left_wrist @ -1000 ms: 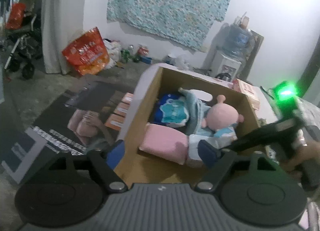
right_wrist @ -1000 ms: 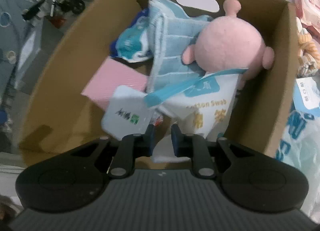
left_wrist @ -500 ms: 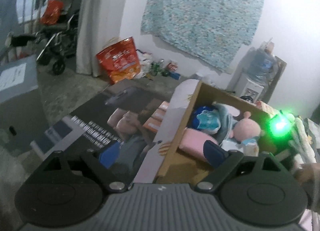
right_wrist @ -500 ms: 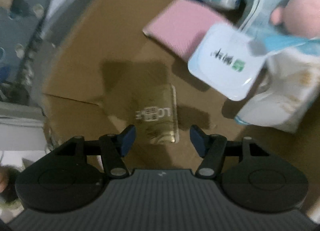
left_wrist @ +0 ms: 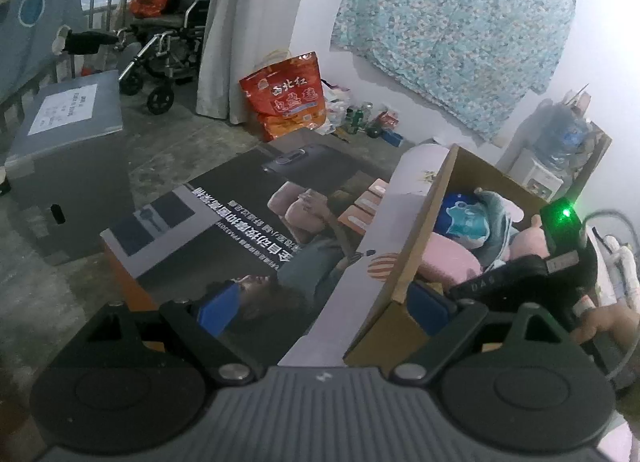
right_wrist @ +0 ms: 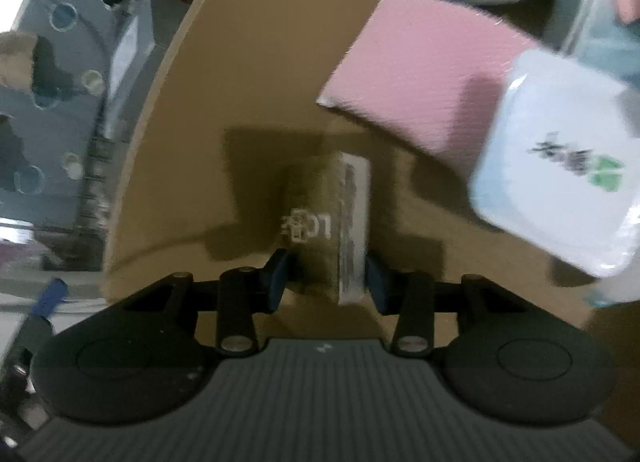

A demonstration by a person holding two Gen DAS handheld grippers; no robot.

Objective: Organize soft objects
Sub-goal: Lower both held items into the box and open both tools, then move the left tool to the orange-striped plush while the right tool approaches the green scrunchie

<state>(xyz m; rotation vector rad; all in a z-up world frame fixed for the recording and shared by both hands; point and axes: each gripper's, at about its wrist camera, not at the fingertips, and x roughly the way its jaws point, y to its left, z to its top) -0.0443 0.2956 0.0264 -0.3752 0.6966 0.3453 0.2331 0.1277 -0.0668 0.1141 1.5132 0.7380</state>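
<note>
Inside the cardboard box [right_wrist: 192,134], a small gold packet [right_wrist: 326,222] is straddled by the right tongs [right_wrist: 325,277], which have just been closing (firm contact cannot be told through blur). A pink pad [right_wrist: 416,74] lies beyond. The left tongs [left_wrist: 320,308] are spread wide, straddling the box wall.
</note>
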